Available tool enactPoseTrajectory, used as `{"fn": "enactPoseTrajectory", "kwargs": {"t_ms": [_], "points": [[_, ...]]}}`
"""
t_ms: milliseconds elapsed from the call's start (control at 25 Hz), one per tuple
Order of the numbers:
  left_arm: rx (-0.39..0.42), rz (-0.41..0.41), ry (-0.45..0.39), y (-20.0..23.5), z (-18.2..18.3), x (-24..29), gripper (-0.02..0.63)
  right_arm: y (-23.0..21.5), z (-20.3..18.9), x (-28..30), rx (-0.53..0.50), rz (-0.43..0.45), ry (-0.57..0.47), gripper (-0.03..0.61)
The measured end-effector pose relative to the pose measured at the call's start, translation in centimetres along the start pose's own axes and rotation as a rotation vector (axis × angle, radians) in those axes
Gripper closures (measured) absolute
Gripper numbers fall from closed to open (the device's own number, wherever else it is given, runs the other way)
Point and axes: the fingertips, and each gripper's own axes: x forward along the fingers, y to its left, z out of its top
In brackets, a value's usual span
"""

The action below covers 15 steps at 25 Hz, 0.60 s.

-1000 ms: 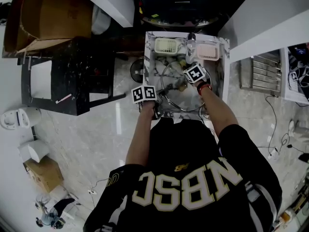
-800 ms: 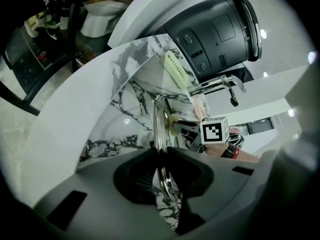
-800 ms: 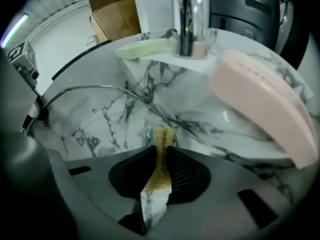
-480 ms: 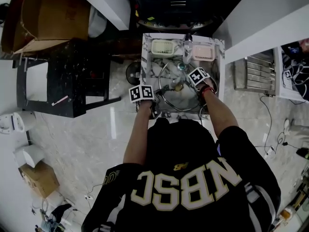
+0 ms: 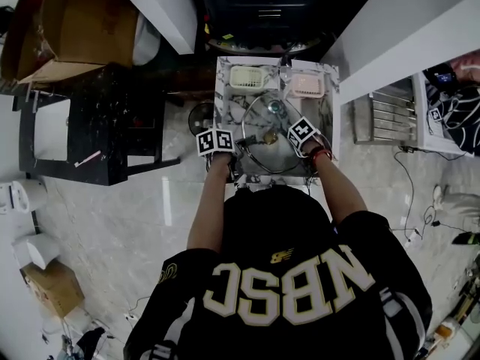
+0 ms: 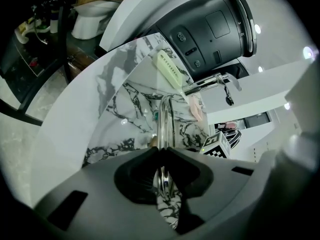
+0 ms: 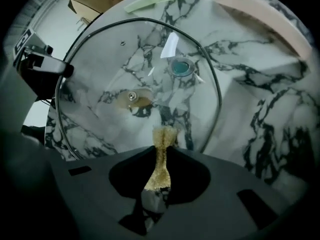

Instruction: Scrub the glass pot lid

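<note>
Your right gripper (image 7: 161,153) is clamped on a golden scouring pad (image 7: 163,134), whose tip points at the glass pot lid (image 7: 100,69) straight ahead; whether it touches the glass is unclear. Your left gripper (image 6: 161,153) pinches the lid's rim on its left side, holding it tilted over the marble sink (image 7: 265,114). Beyond stand a faucet (image 6: 207,84), a green basket (image 5: 245,76) and a pink basket (image 5: 306,85). Pale tiled floor (image 5: 150,201) surrounds the sink.

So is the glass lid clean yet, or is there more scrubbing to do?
Not finished. Done: the left gripper is clamped on the rim of the glass lid, its jaws just tightening, holding it in the marble sink. In hand: the right gripper pinches a yellow sponge at the glass. Left: scrubbing the rest; no suds show yet.
</note>
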Motion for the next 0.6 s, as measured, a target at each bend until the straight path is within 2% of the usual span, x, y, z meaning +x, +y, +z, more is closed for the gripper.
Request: {"fn": "enactPoseTrajectory", "kwargs": {"t_ms": [160,360,600], "points": [[0.005,-0.001,0.004,0.0,0.0,0.0,0.543,2.6,-0.4,-0.3,-0.002,0.059,-0.022,0.507],[0.013,0.001,0.003,0.0,0.1,0.0,0.543,6.5,0.8,-1.1,0.01,0.168,-0.135,0.508],[0.014,0.004,0.003,0.0,0.1,0.0,0.543,10.6,2.3,-2.7,-0.043,0.254,-0.193,0.509]]}}
